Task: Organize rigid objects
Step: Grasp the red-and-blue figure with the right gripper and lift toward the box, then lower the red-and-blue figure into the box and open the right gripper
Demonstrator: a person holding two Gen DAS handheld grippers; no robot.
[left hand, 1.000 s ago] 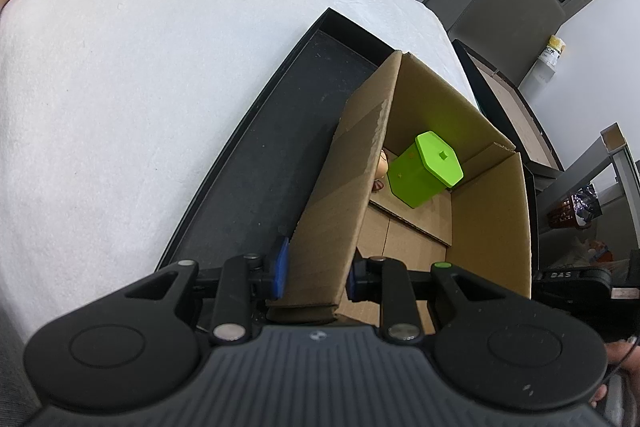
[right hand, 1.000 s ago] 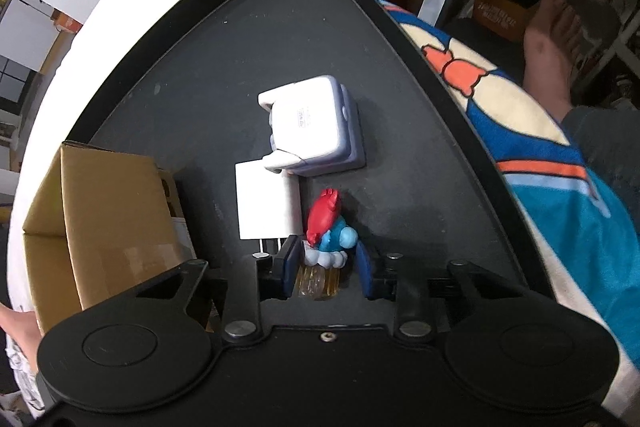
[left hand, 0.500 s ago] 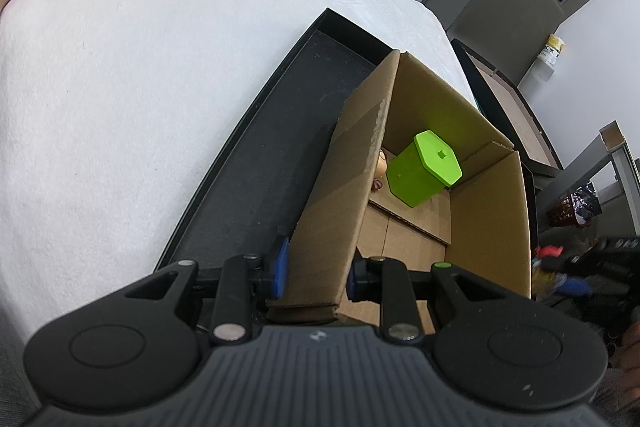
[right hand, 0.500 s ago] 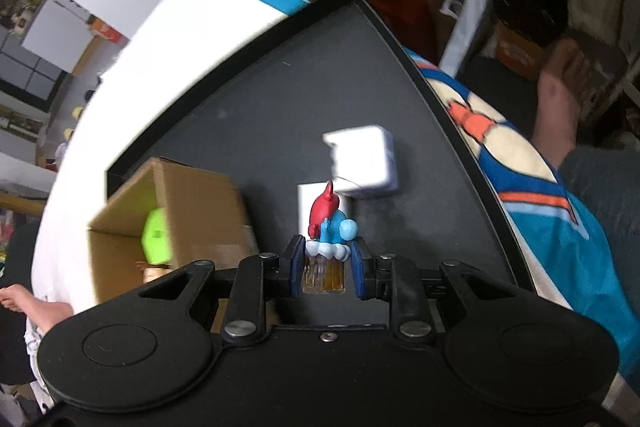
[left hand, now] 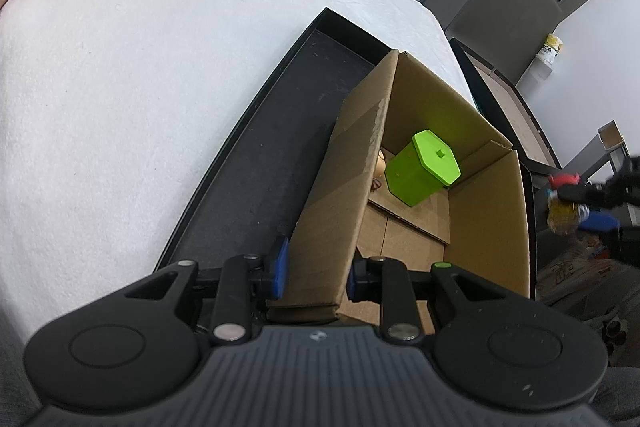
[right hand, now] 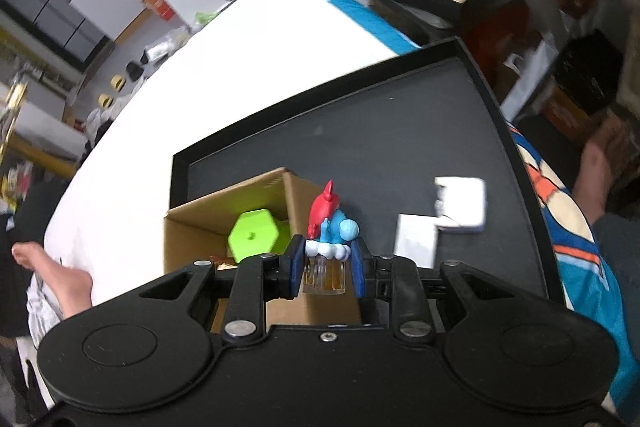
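You see a plain brown box (left hand: 344,163) on a black tray (left hand: 256,163), and the tray lies on a white cover (left hand: 140,87). Inside the box sits a bright lime-green hexagonal pot (left hand: 424,169). Your grippers are black with blue pads (right hand: 296,263). The toy (right hand: 326,227) between the right pads has a red cap, a blue body, a white ruff and a clear amber base. On the tray lie a white block (right hand: 416,241) and a white-and-lilac case (right hand: 462,203). The cloth (right hand: 572,235) at the right is blue, orange and cream.
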